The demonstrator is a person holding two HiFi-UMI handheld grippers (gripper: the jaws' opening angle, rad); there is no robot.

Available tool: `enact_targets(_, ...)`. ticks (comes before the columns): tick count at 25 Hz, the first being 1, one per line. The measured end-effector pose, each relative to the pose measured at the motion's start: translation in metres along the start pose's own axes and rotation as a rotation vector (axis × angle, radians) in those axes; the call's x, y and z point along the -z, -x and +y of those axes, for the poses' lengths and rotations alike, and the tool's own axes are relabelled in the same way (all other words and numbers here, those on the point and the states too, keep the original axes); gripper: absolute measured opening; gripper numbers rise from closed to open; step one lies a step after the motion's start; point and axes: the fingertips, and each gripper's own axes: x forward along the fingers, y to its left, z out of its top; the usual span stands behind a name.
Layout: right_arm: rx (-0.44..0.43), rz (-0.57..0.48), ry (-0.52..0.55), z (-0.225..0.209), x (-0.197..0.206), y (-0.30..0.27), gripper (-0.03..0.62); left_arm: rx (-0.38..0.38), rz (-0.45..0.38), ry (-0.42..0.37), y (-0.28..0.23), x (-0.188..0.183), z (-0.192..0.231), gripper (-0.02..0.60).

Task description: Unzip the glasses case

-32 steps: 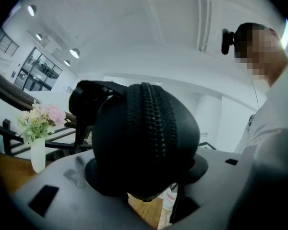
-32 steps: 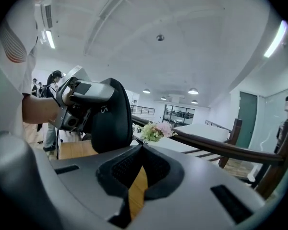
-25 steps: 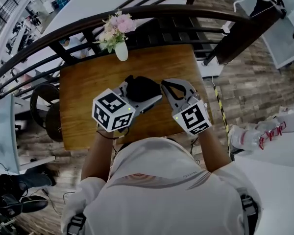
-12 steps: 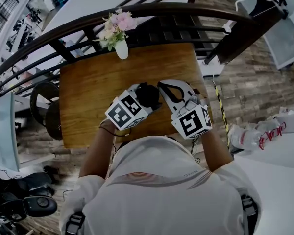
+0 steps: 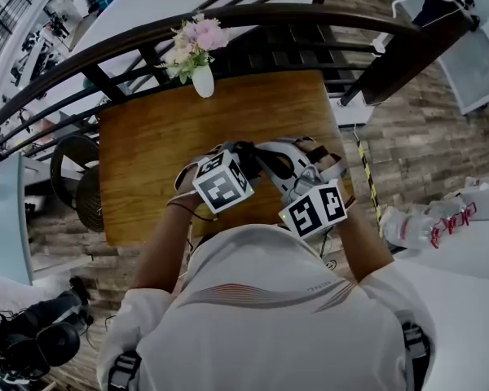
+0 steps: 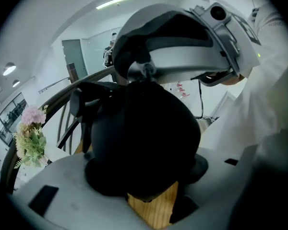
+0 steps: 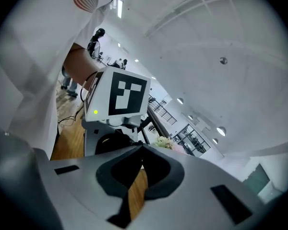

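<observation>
Left gripper was clamped across the black glasses case, holding it over the wooden table. Right gripper had its jaws together, tips at the case's top edge. Whether they pinched the zipper pull couldn't be resolved. Judgement: the step in hand was securing the pull. Left should hold firm without squeezing the seam shut. Right should confirm a bite on the tab, then drag along the zipper line, following the curve rather than yanking outward.
</observation>
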Motion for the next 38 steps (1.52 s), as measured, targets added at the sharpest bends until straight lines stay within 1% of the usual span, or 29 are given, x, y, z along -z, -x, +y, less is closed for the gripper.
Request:
enact_targets(3, -0.022, -0.033, 0.01, 0.005, -0.011, -0.002, 0.048, -0.007, 0.076, -0.039, -0.003, 0.008, -0.003, 0.255)
enact_targets(4, -0.015, -0.038, 0.017, 0.005, -0.015, -0.002, 0.048, -0.004, 0.081, -0.056, -0.005, 0.008, -0.007, 0.256)
enact_targets(5, 0.002, -0.028, 0.031, 0.002, -0.016, -0.001, 0.049, 0.005, 0.06, -0.06, -0.006, 0.005, -0.01, 0.256)
enact_targets(6, 0.024, -0.018, 0.033, -0.003, -0.014, 0.0, 0.049, 0.016, 0.02, -0.043, -0.005, -0.001, -0.013, 0.256)
enact_targets(7, 0.048, -0.018, 0.008, -0.01, -0.011, 0.005, 0.049, 0.02, -0.022, -0.02, -0.001, -0.007, -0.014, 0.256)
enact_targets(8, 0.077, -0.024, -0.035, -0.02, -0.007, 0.011, 0.049, 0.015, -0.052, -0.005, 0.003, -0.012, -0.013, 0.256)
enact_targets(11, 0.167, -0.026, -0.157, -0.048, 0.006, 0.029, 0.049, -0.004, -0.103, 0.005, 0.013, -0.019, -0.009, 0.256)
enact_targets(13, 0.217, -0.034, -0.228, -0.063, 0.012, 0.037, 0.049, -0.03, -0.15, 0.022, 0.021, -0.025, -0.005, 0.256)
enact_targets(15, 0.267, -0.065, -0.316, -0.075, 0.015, 0.042, 0.05, -0.076, -0.221, 0.048, 0.031, -0.035, 0.002, 0.256)
enact_targets(17, 0.316, -0.113, -0.427, -0.088, 0.017, 0.047, 0.051, -0.14, -0.305, 0.072, 0.045, -0.047, 0.012, 0.258)
enact_targets(19, 0.349, -0.14, -0.53, -0.095, 0.023, 0.053, 0.051, -0.225, -0.4, 0.088, 0.065, -0.059, 0.024, 0.258)
enact_targets(21, 0.368, -0.136, -0.604, -0.098, 0.034, 0.059, 0.051, -0.312, -0.498, 0.114, 0.088, -0.068, 0.037, 0.258)
enact_targets(23, 0.387, -0.139, -0.665, -0.101, 0.045, 0.064, 0.051, -0.38, -0.599, 0.158, 0.114, -0.074, 0.048, 0.259)
enact_targets(26, 0.421, -0.152, -0.769, -0.105, 0.062, 0.071, 0.051, -0.449, -0.761, 0.251, 0.154, -0.077, 0.062, 0.259)
enact_targets(28, 0.443, -0.161, -0.836, -0.108, 0.071, 0.075, 0.051, -0.506, -0.84, 0.291, 0.179, -0.075, 0.07, 0.259)
enact_targets(31, 0.47, -0.164, -0.896, -0.109, 0.081, 0.078, 0.051, -0.596, -0.911, 0.327, 0.207, -0.065, 0.079, 0.259)
enact_targets(33, 0.486, -0.16, -0.913, -0.109, 0.086, 0.08, 0.051, -0.636, -0.931, 0.349, 0.217, -0.057, 0.082, 0.259)
enact_targets(38, 0.525, -0.144, -0.903, -0.106, 0.088, 0.085, 0.05, -0.668, -0.937, 0.376, 0.22, -0.045, 0.08, 0.259)
